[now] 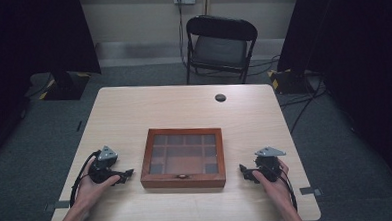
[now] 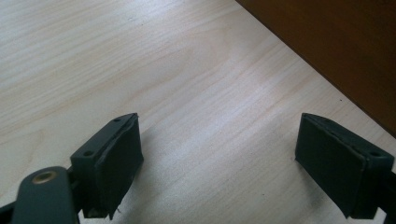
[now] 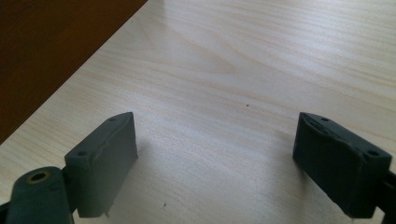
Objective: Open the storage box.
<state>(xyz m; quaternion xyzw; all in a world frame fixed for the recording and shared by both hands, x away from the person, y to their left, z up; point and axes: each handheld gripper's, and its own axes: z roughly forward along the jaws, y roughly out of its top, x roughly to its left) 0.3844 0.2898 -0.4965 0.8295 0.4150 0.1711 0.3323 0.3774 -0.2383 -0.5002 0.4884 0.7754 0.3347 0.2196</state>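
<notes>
nothing was begun: the wooden box (image 1: 182, 157) sat closed, left gripper (image 1: 128, 172) and right gripper (image 1: 242, 169) flanking it, jaws apart and empty.

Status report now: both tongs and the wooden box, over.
Left tongs open, empty, left of wooden box. Right tongs open, empty, right of it. Box lid shut, untouched. Nothing in the way.
</notes>
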